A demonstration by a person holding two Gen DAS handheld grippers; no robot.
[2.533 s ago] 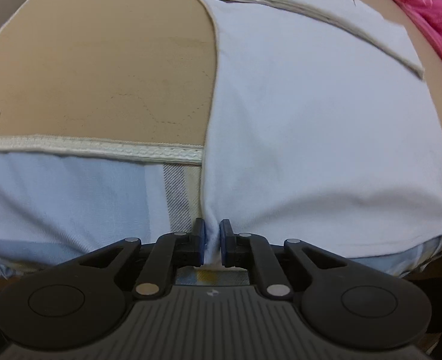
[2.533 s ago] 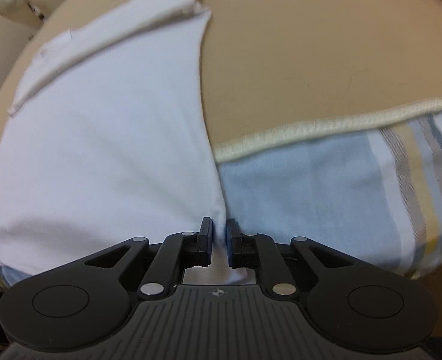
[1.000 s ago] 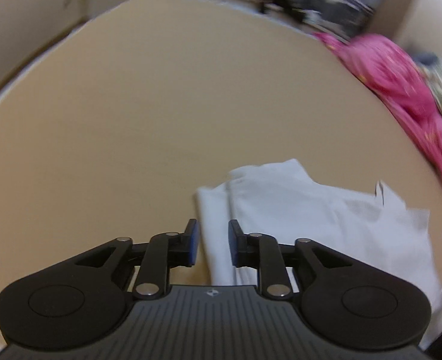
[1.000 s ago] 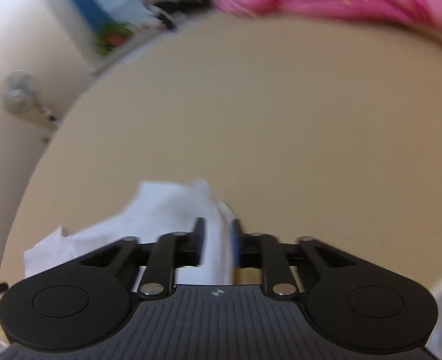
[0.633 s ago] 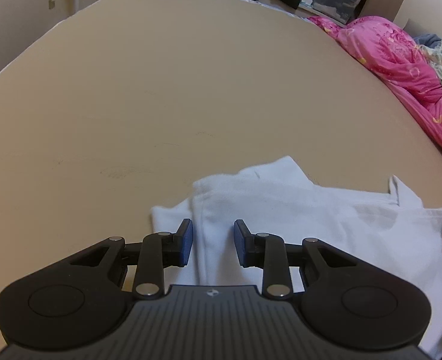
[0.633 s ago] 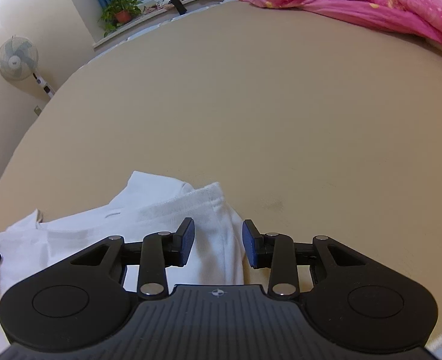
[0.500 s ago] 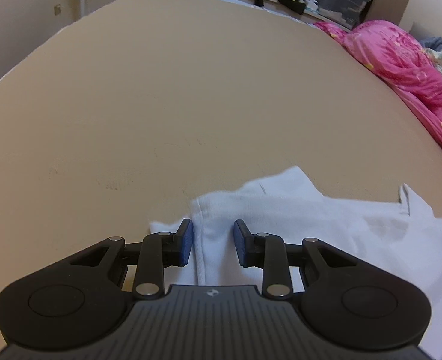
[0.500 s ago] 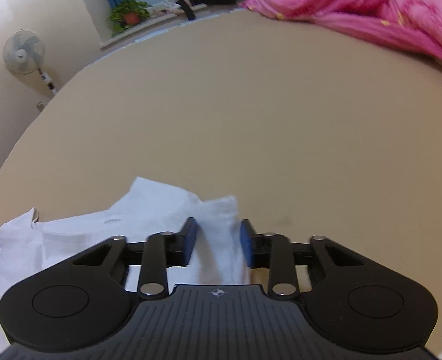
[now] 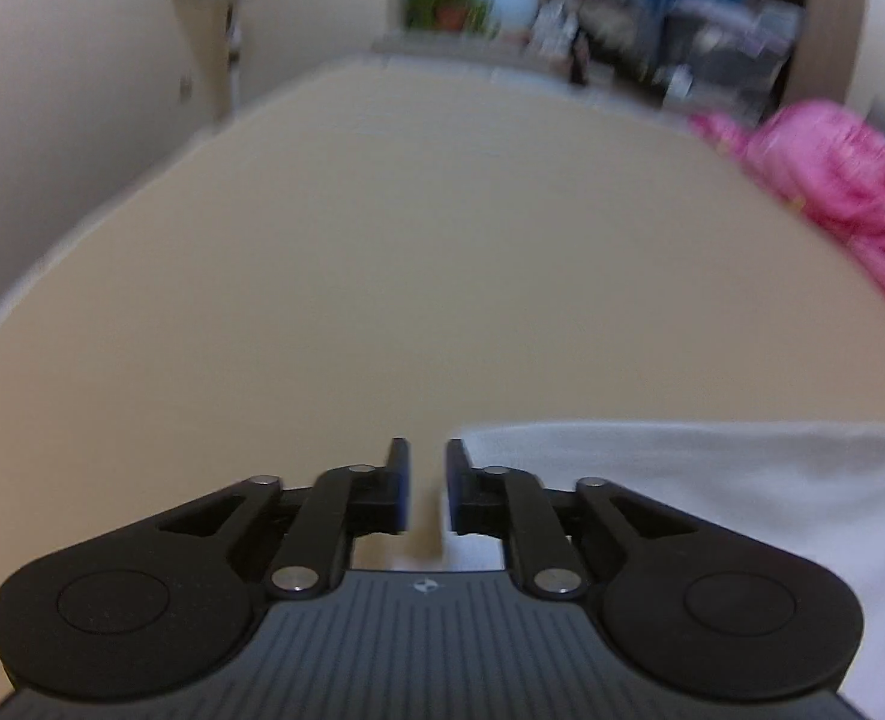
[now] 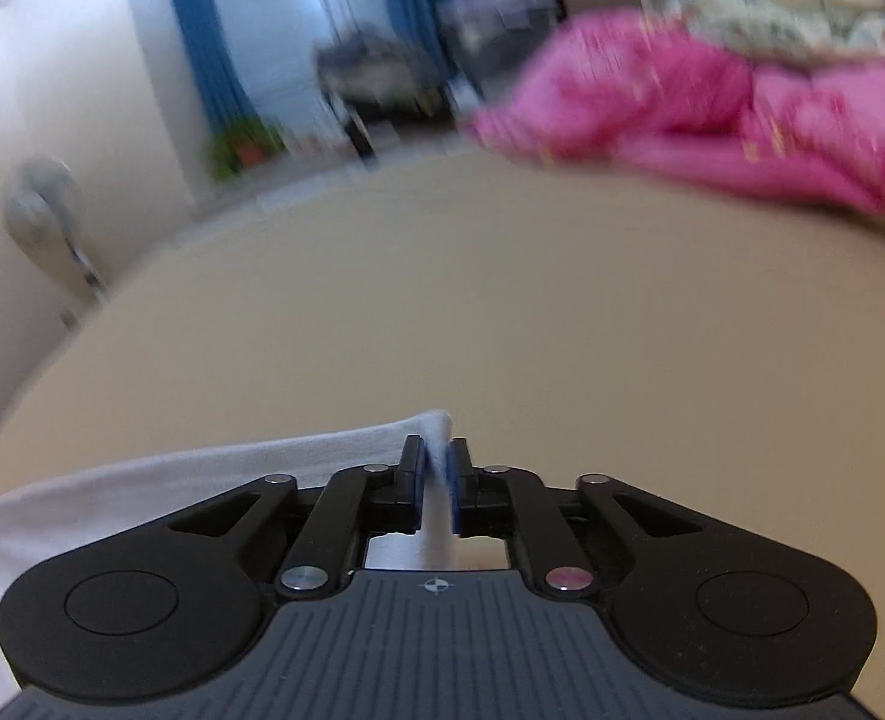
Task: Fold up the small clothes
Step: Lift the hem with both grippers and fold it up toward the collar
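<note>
The white cotton garment (image 9: 712,480) lies flat on the tan bed sheet (image 9: 382,300), its folded edge running between the two tools. The left gripper (image 9: 423,483) has just been narrowing; its jaws show bare sheet in the gap, the cloth's corner beside the right-hand finger. The right gripper (image 10: 435,489) has just widened slightly, yet cloth sits pinched between its pads, apparently to steady that corner.

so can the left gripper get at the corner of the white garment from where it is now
Probably yes. The left gripper stands slightly open with nothing between its pads, and the white garment has its corner right beside the right-hand fingertip, nothing blocking.
</note>
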